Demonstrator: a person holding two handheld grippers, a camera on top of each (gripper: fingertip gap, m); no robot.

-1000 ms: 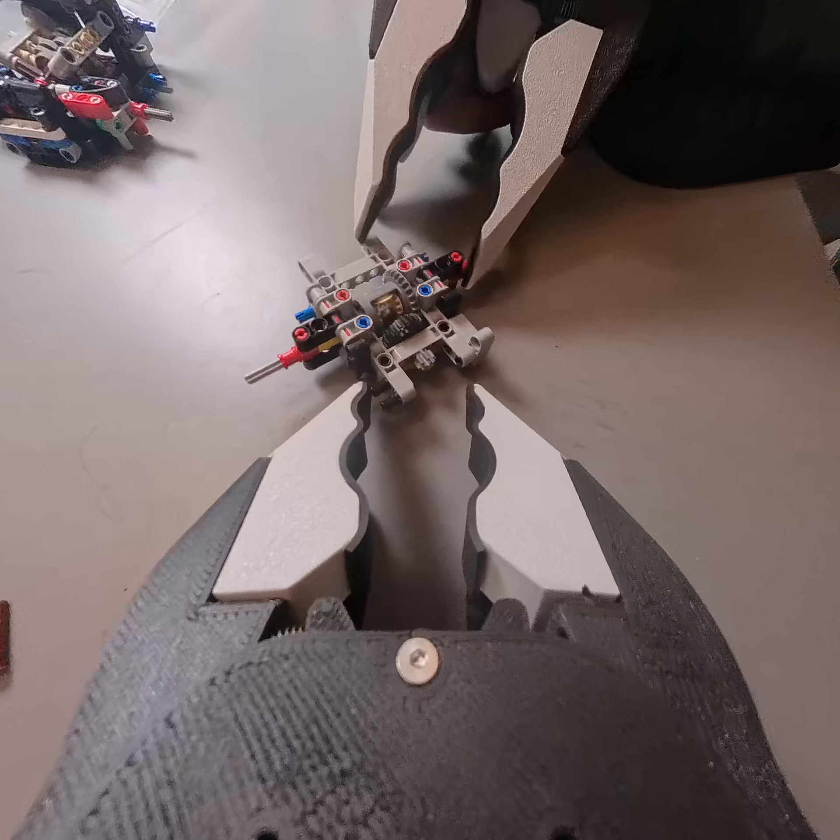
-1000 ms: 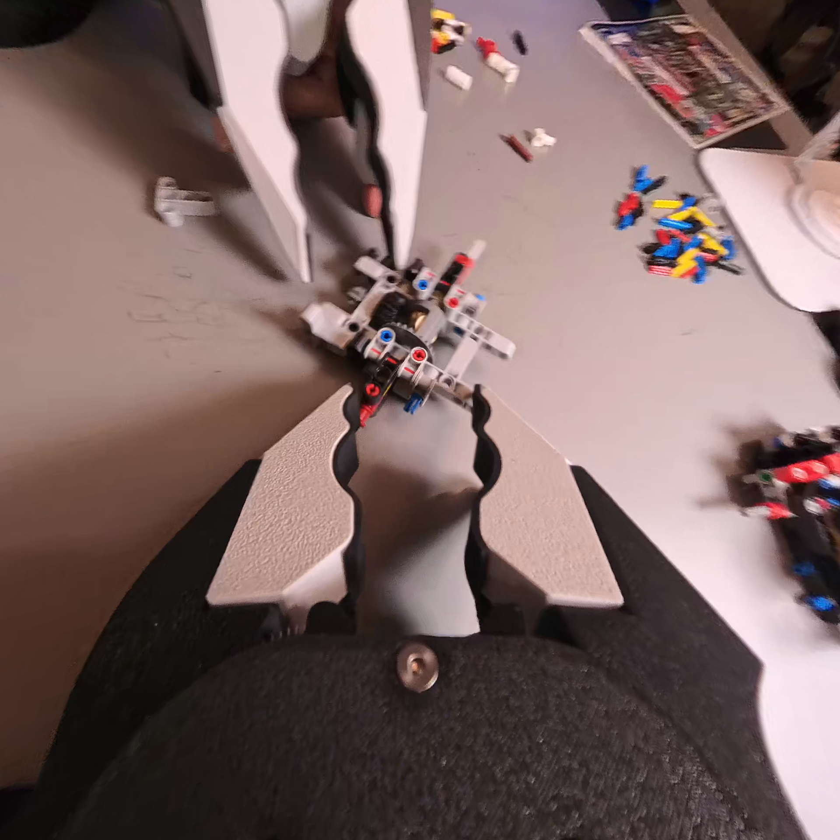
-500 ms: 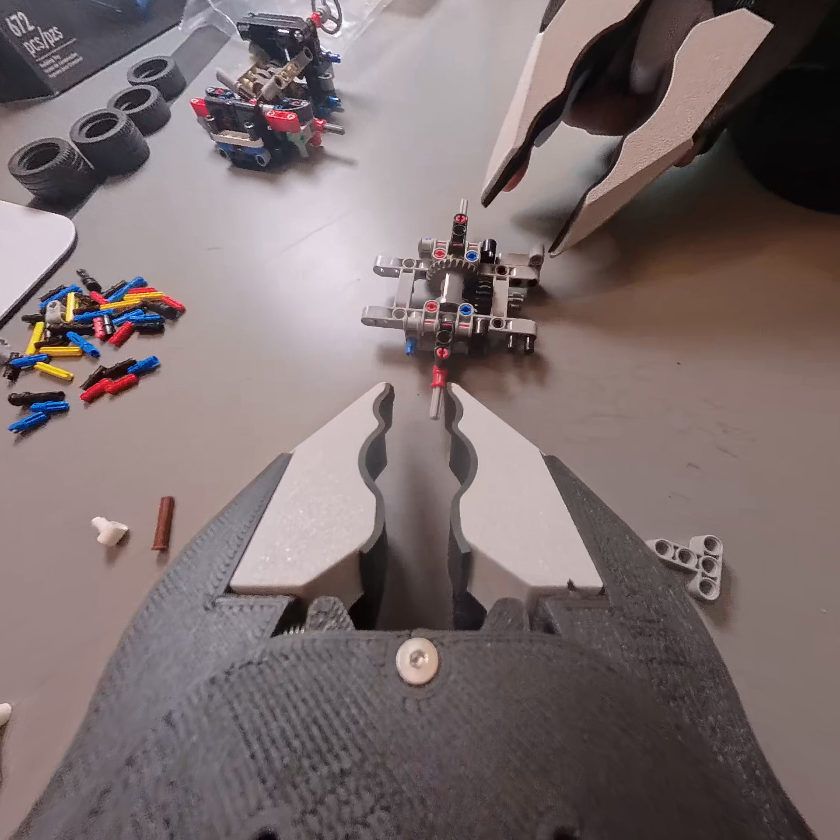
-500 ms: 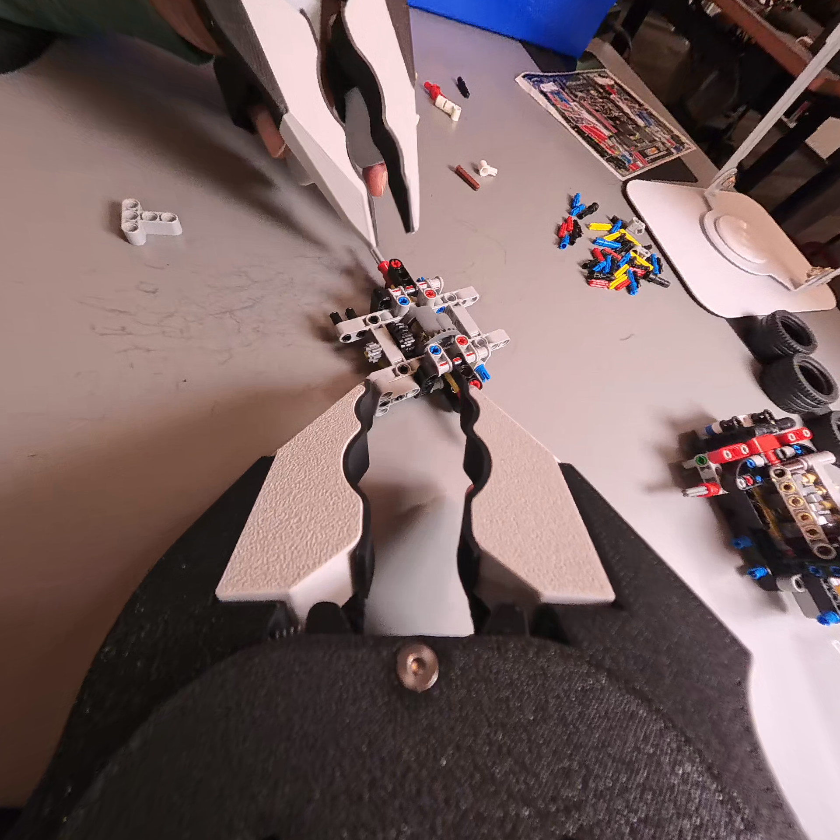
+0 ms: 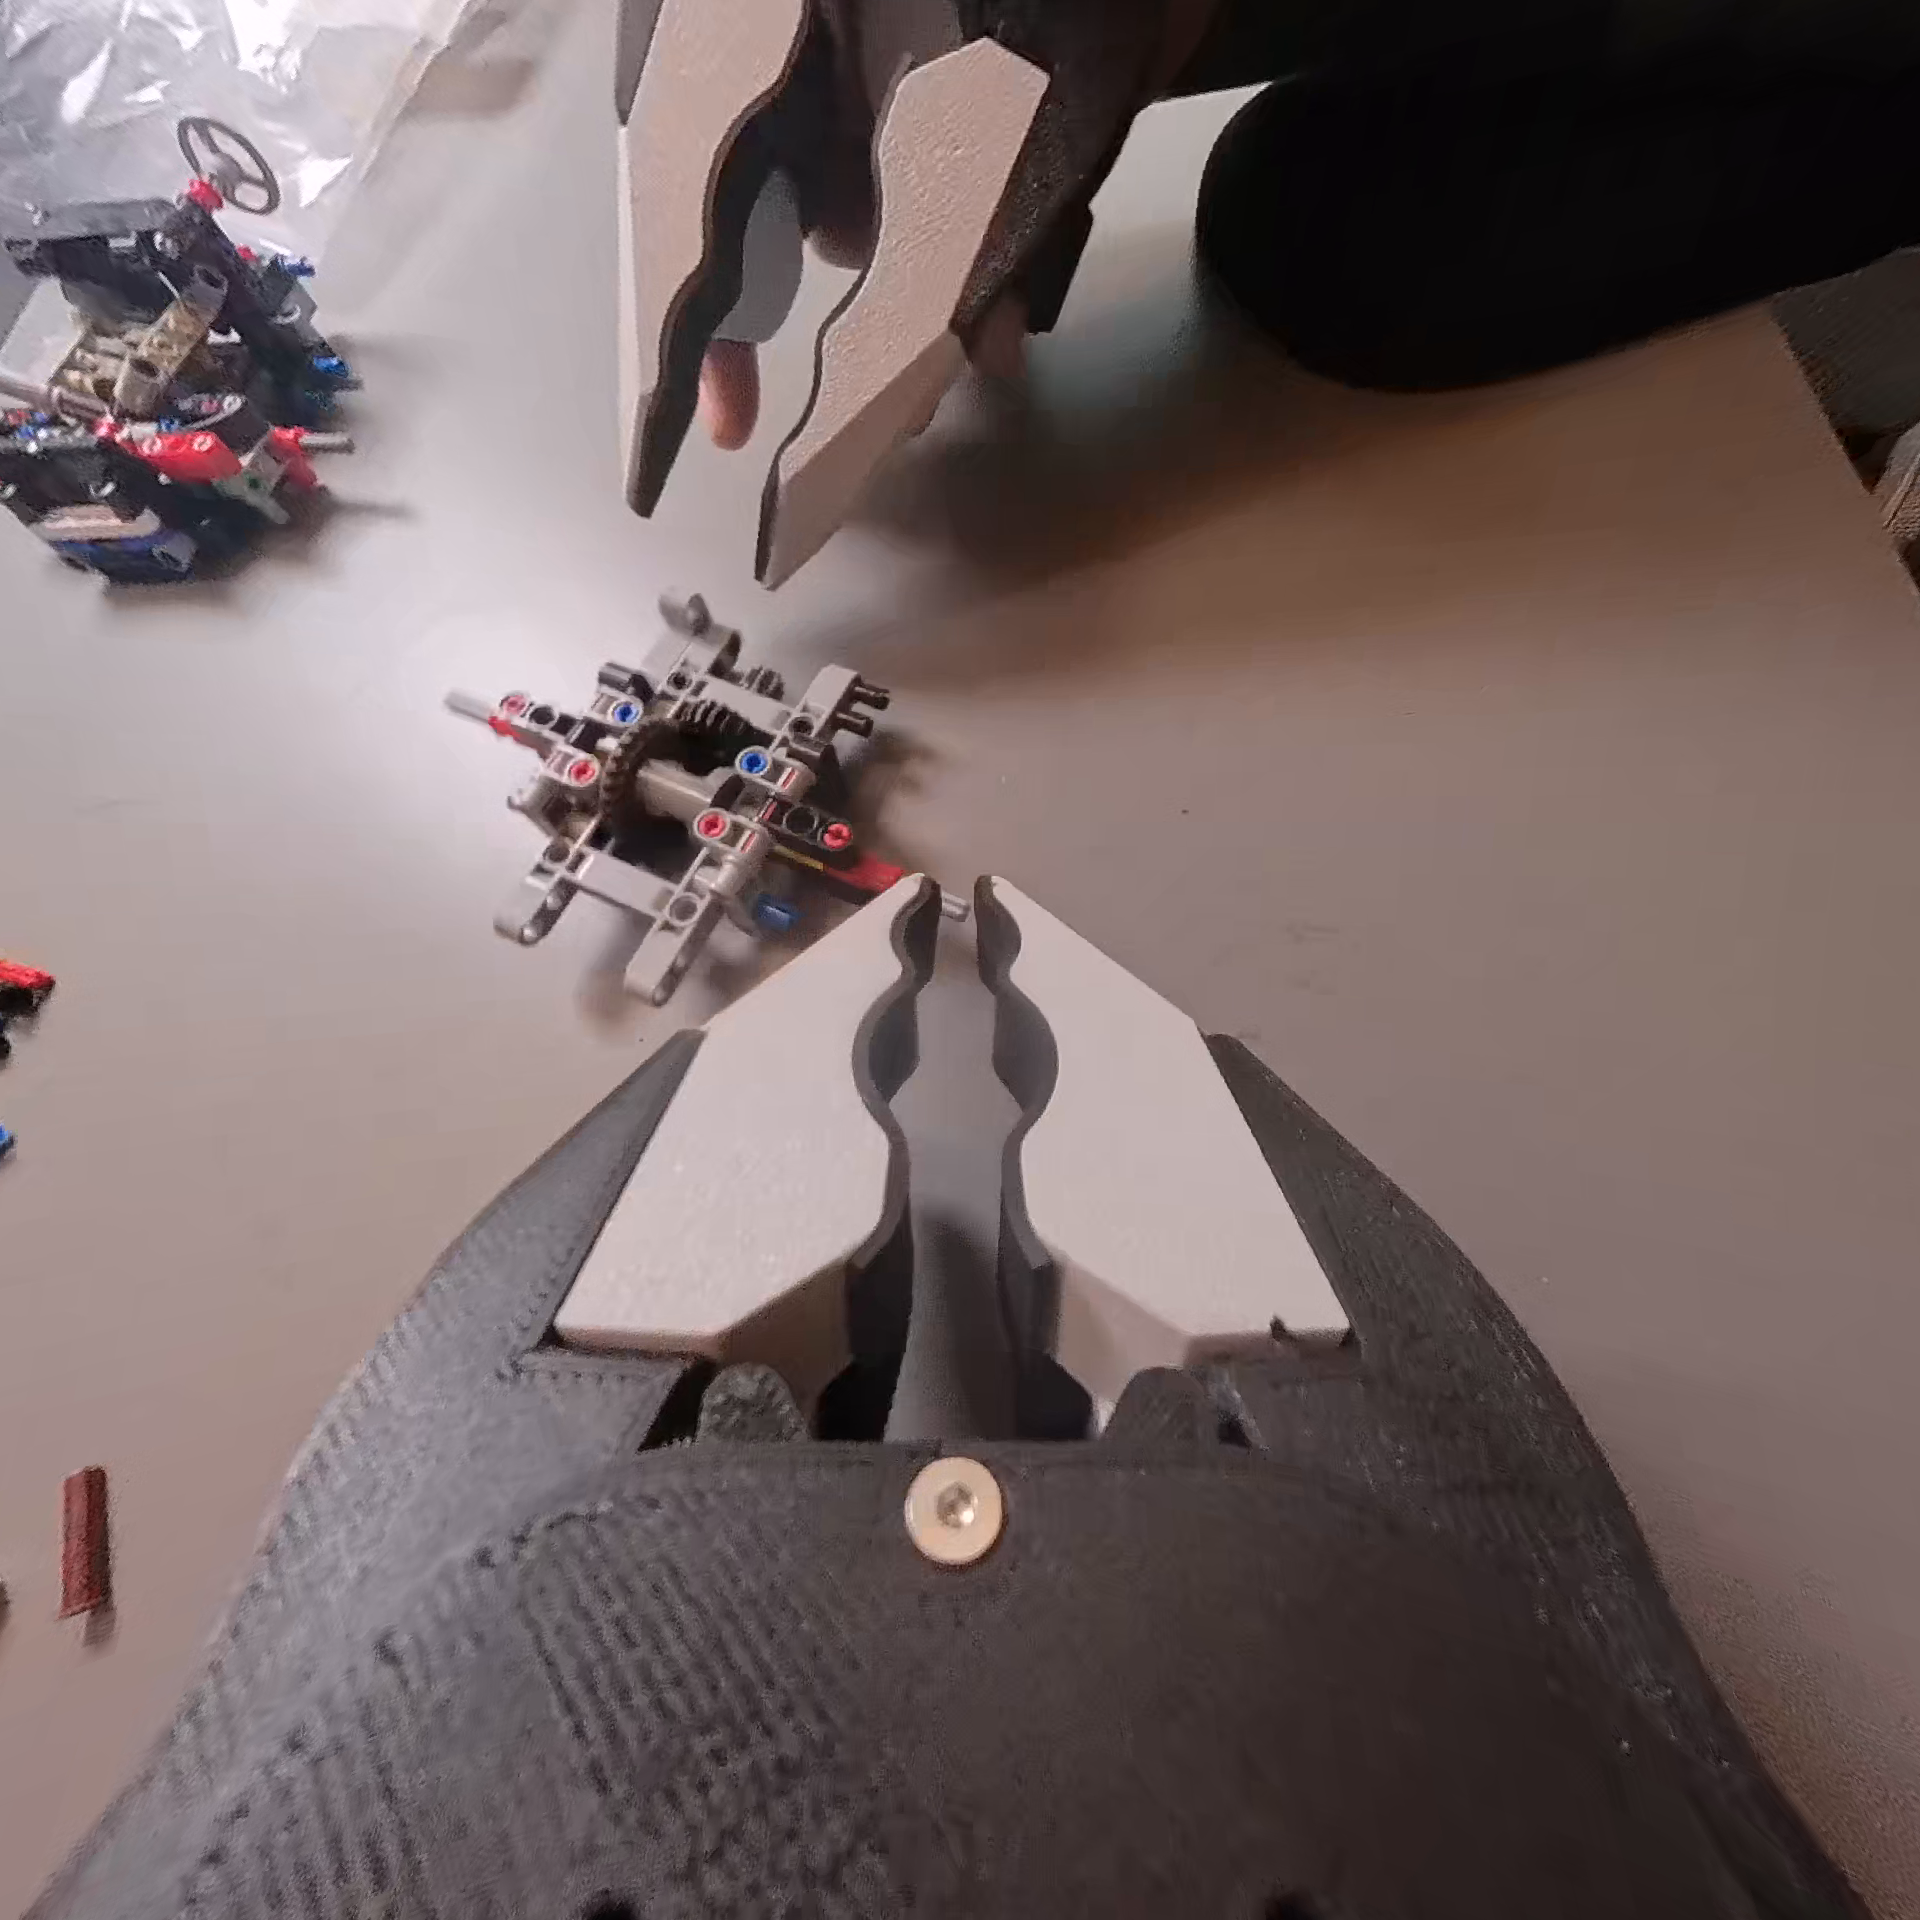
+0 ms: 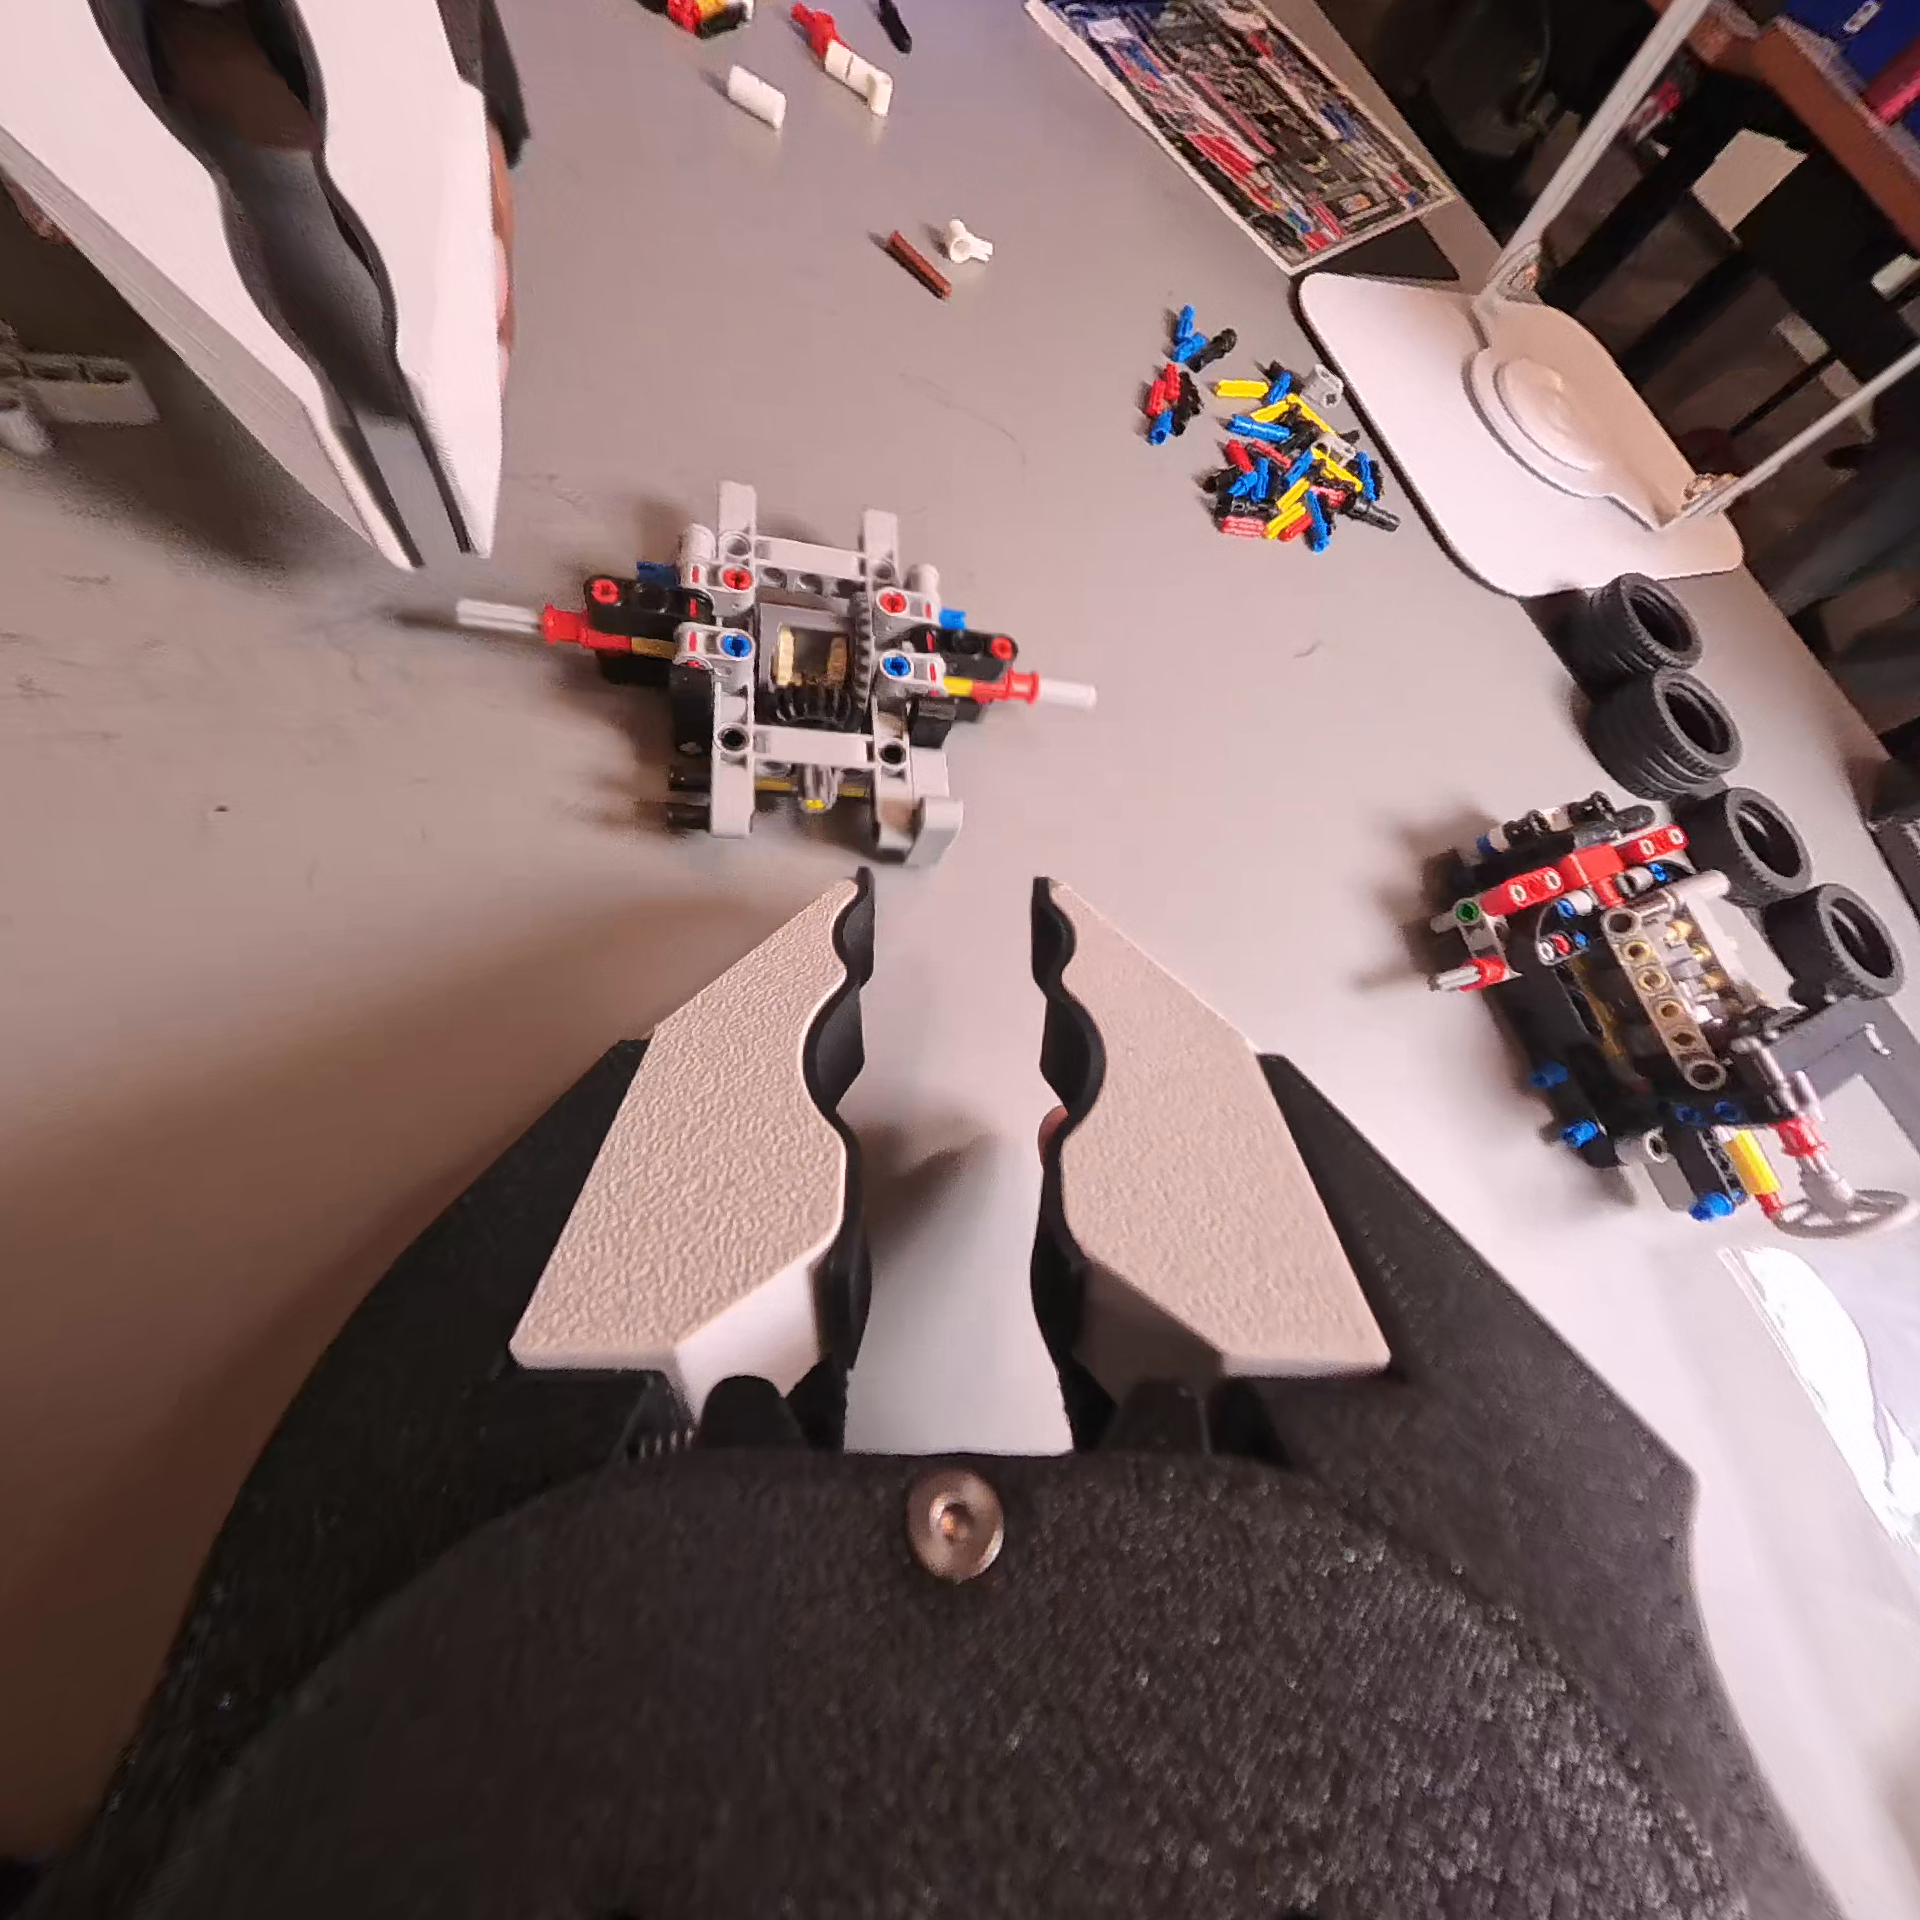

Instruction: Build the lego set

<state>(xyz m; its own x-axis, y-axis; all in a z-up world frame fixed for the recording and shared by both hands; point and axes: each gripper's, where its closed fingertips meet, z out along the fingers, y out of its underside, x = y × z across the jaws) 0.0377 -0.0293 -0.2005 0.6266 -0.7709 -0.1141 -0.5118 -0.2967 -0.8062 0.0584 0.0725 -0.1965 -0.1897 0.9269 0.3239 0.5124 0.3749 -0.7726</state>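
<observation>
Gear assembly [image 6: 800, 675] of grey beams, black cogs and red and blue pins, lying flat on the grey table [image 6: 312, 935], with a thin grey axle [image 6: 499, 613] sticking out of each side past a red bush.

Left gripper [image 5: 951, 894]: low over the table at one end of the assembly, jaws nearly closed but not gripping. The tip of the near axle pokes into the narrow slot between the fingertips [image 5: 909, 904]. A sliver of daylight shows on the far side of the axle, so nothing is clamped.

Right gripper [image 6: 951, 883]: jaws parted and bare, with only table between them. It points at the assembly's long grey edge, just short of it and not touching. In the left wrist view it hangs above the table, beyond the assembly.

Handling, as a judgement: the axle tip is slim and round, so it offers little surface, and a pinch taken off-centre would likely slip or swing the whole assembly. The broad beam frame looks like the steadier hold.

Surroundings: well to one side stand a larger part-built chassis [image 6: 1662, 1018] and a row of black tyres [image 6: 1662, 717]. Farther off lie a heap of small coloured pins [image 6: 1268, 447], a printed booklet [image 6: 1247, 125] and a short brown rod [image 5: 83, 1538].
</observation>
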